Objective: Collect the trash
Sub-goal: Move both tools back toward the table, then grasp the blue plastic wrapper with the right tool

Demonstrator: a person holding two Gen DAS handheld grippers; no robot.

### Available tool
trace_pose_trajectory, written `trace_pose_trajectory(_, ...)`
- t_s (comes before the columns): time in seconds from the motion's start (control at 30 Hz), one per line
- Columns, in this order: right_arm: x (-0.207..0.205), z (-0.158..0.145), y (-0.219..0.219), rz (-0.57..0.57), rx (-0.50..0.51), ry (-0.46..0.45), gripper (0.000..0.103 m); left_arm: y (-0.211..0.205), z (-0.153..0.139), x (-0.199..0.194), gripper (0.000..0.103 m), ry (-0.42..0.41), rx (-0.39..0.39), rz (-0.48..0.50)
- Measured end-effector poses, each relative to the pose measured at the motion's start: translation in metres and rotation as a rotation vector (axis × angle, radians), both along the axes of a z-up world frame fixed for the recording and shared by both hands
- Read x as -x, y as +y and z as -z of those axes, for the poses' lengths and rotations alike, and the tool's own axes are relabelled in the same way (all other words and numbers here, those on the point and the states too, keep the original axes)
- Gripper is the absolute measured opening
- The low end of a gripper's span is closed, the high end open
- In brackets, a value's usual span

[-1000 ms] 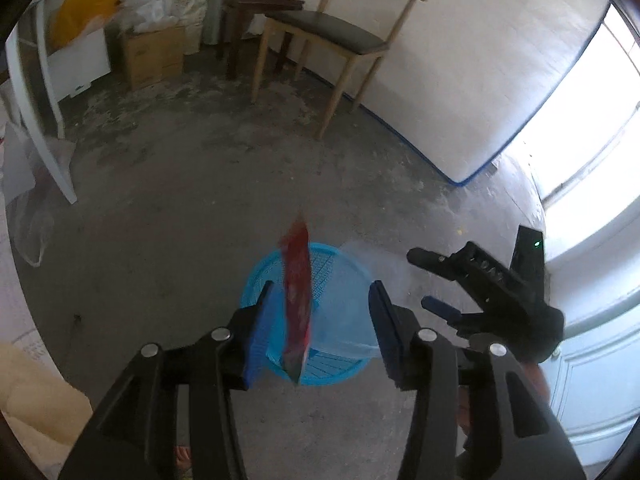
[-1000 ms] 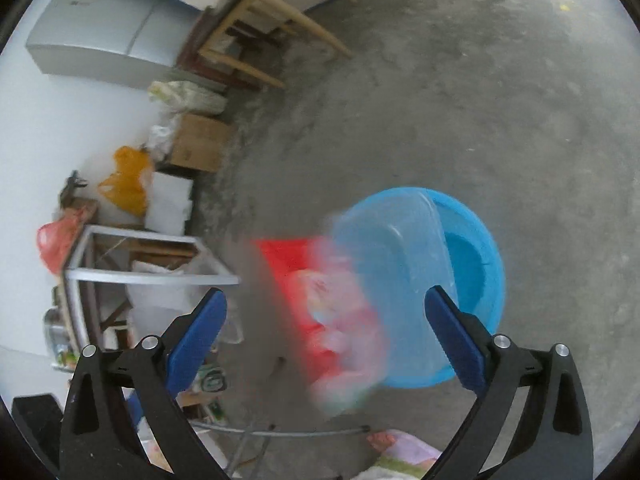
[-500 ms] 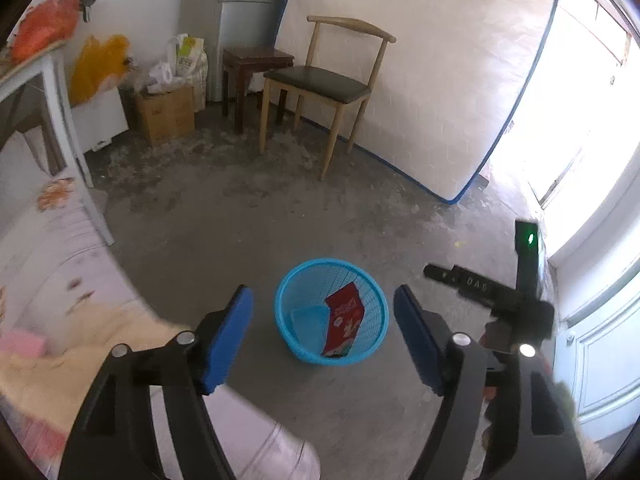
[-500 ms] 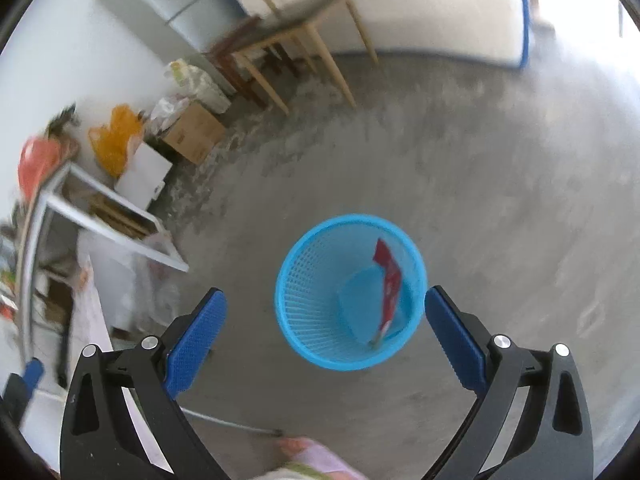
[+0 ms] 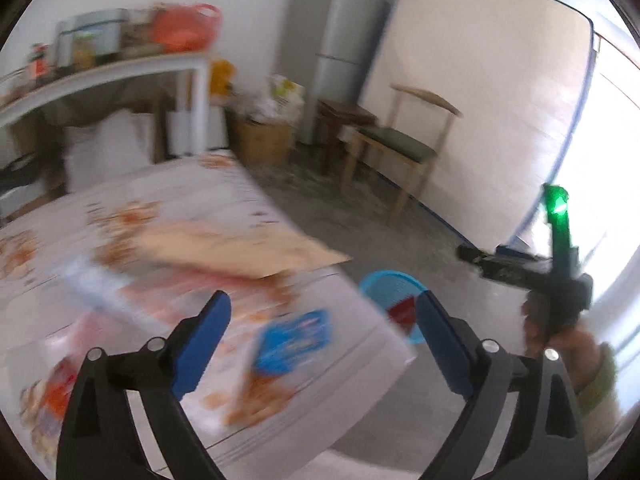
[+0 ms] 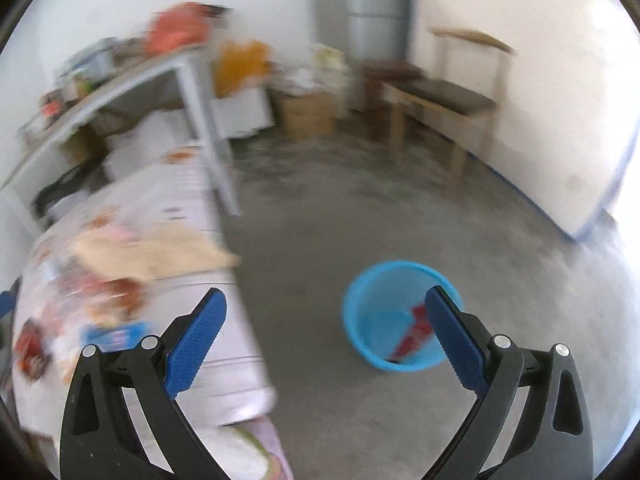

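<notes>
A red wrapper point(image 6: 414, 330) lies in the blue basket point(image 6: 360, 336); both grippers' jaws stand apart, empty; a blue packet point(image 5: 294, 340) waits near the bench point(image 5: 360, 320) corner.

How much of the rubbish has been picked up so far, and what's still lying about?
Done: a red wrapper lies in the blue basket on the floor. In hand: nothing; the left hand-held gripper, whose jaws have just been opening, and the right hand-held gripper are both open and empty. Left: a blue packet and other blurred litter on the table.

Wooden chair point(image 5: 404, 140) against leaning mattress point(image 5: 480, 120), grey fridge point(image 5: 340, 48), cardboard box point(image 6: 308, 114).
</notes>
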State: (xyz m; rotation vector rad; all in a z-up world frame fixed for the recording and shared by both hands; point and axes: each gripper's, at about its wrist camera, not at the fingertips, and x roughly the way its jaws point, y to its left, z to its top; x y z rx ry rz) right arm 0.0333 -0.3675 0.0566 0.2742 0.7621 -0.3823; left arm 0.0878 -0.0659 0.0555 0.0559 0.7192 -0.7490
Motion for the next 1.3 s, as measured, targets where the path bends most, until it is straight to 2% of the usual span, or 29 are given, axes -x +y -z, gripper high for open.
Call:
trace_pose_trajectory(0.13,-0.007,-0.019,0.043,-0.179,-0.050,-0.094,0.095,0.072,0.012,0.013,0.096,0.010,0.015,-0.149)
trace_pose_trajectory(0.2,-0.016,-0.026,0.059,-0.251,-0.093,-0.111,0.095,0.100,0.018,0.018,0.097,0.011,0.030,-0.220)
trace_pose_trajectory(0.27,-0.024,-0.030,0.078,-0.329,-0.139,-0.106,0.095,0.129,0.025,0.026,0.097,0.007,0.054,-0.288)
trace_pose_trajectory(0.4,-0.047,-0.029,0.104,-0.414,-0.219,-0.055,0.095,0.155,0.035,0.026,0.097,0.013,0.066,-0.367)
trace_pose_trajectory(0.5,-0.052,-0.025,0.118,-0.466,-0.264,-0.034,0.095,0.160,0.038,0.020,0.097,0.023,0.067,-0.380)
trace_pose_trajectory(0.57,-0.053,-0.021,0.130,-0.497,-0.267,-0.020,0.095,0.164,0.038,0.021,0.097,0.001,0.059,-0.382)
trace_pose_trajectory(0.77,-0.050,-0.007,0.150,-0.567,-0.203,0.055,0.094,0.154,0.045,0.016,0.097,-0.049,-0.007,-0.334)
trace_pose_trajectory(1.07,-0.072,0.029,0.160,-0.759,-0.091,0.155,0.089,0.147,0.056,0.009,0.092,-0.091,-0.131,-0.301)
trace_pose_trajectory(1.3,-0.099,0.046,0.165,-0.886,-0.091,0.186,0.080,0.166,0.052,-0.004,0.086,-0.052,-0.109,-0.361)
